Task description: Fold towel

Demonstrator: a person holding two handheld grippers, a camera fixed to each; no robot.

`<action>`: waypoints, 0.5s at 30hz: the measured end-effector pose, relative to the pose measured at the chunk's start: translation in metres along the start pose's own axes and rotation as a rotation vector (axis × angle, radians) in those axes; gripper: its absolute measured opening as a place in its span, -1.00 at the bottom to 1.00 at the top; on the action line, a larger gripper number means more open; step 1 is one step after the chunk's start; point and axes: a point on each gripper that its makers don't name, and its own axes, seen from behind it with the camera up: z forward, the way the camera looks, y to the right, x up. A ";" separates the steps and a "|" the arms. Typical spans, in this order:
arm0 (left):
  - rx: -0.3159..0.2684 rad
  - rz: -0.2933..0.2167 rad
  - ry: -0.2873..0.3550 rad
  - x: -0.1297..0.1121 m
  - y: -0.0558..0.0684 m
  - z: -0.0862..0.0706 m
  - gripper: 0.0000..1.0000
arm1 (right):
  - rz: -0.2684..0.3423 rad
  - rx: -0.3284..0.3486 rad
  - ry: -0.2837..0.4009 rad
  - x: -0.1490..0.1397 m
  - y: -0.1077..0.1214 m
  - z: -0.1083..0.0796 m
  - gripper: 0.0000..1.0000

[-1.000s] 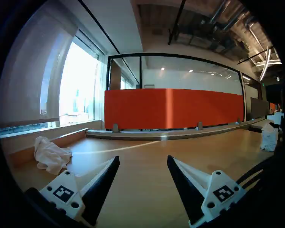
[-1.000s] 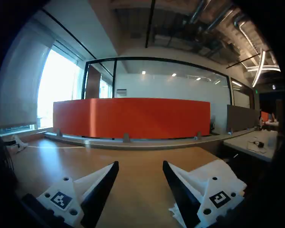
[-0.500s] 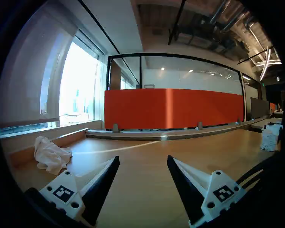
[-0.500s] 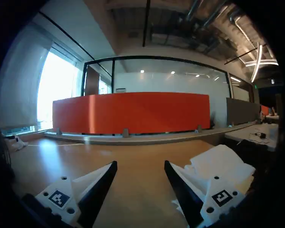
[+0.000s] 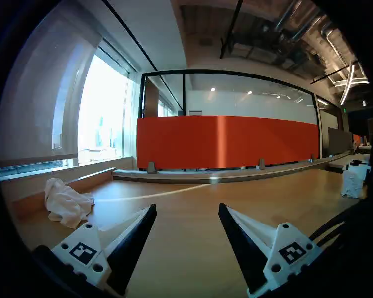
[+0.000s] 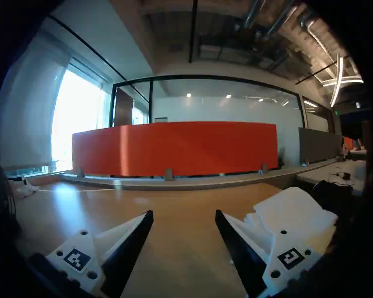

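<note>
Both sets of jaws gaping and empty on left gripper (image 5: 186, 206) and right gripper (image 6: 183, 212), crumpled towel (image 5: 64, 204) at 8 o'clock in left gripper view on counter (image 5: 196, 238), probably light and floppy, so pinch a corner.

**Orange, honey wood and white**

The table (image 5: 186, 193) is warm honey-brown wood. The partition (image 5: 226, 141) behind it is solid orange-red. The crumpled towel (image 5: 66, 202) is off-white, and the folded towel stack (image 6: 293, 211) is plain white. The left gripper (image 5: 186, 206) and right gripper (image 6: 183, 212) have black fingers on white bodies, each with black-and-white square markers (image 5: 83, 252).
</note>
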 end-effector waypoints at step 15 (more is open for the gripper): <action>0.000 0.000 0.000 0.000 0.000 0.000 0.85 | -0.028 0.009 0.003 -0.001 -0.006 -0.002 0.95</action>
